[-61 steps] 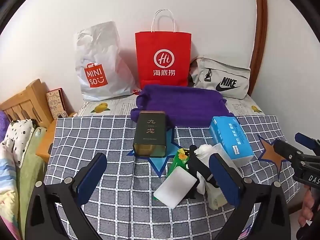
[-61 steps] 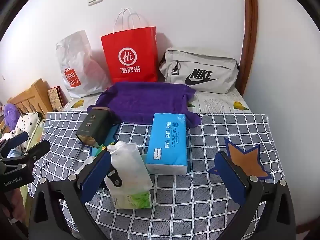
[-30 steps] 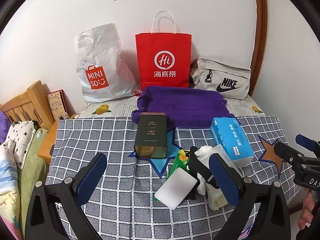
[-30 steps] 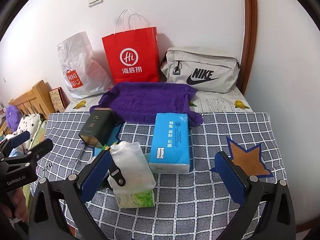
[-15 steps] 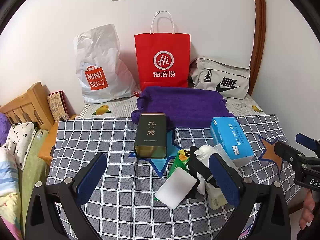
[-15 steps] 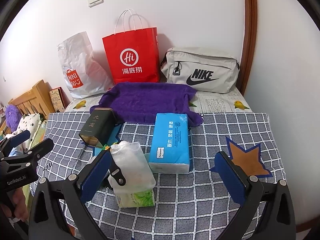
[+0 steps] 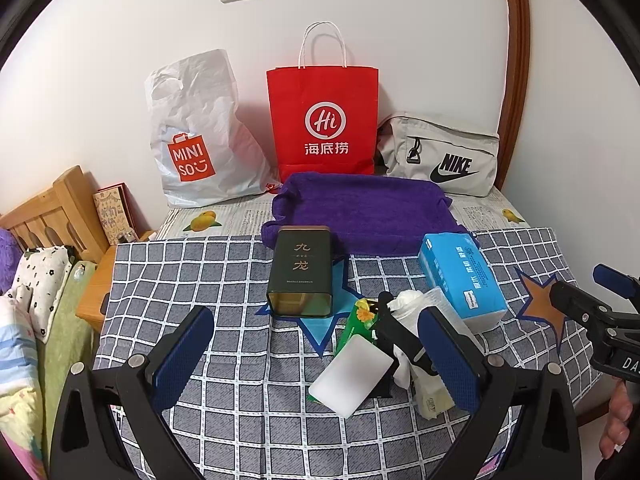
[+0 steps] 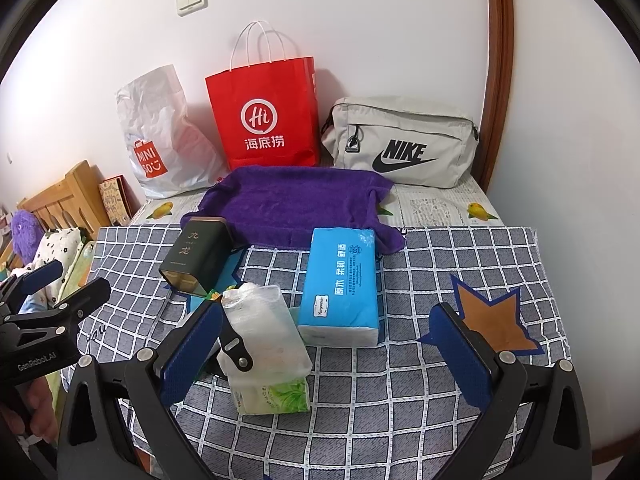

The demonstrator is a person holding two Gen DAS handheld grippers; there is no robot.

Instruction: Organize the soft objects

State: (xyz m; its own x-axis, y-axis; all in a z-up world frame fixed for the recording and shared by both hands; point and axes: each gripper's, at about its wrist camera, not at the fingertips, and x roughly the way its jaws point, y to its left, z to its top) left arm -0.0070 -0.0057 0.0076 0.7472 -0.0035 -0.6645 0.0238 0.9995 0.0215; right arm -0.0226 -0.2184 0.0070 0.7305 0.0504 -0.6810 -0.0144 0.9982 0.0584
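A purple towel lies at the back of the checked cloth. In front of it sit a blue tissue pack, a half-used tissue pack in clear wrap with a black clip, a white sponge block and a dark tea tin. My left gripper hangs open above the cloth's near edge, the sponge between its fingers' line of sight. My right gripper is open too, with the clipped tissue pack by its left finger.
Against the wall stand a white Miniso bag, a red paper bag and a grey Nike pouch. A wooden headboard and pillows lie left. Orange star mark on the cloth at right; blue star under the tin.
Both grippers have stayed open and almost still; the views only drift slightly. No object has moved.
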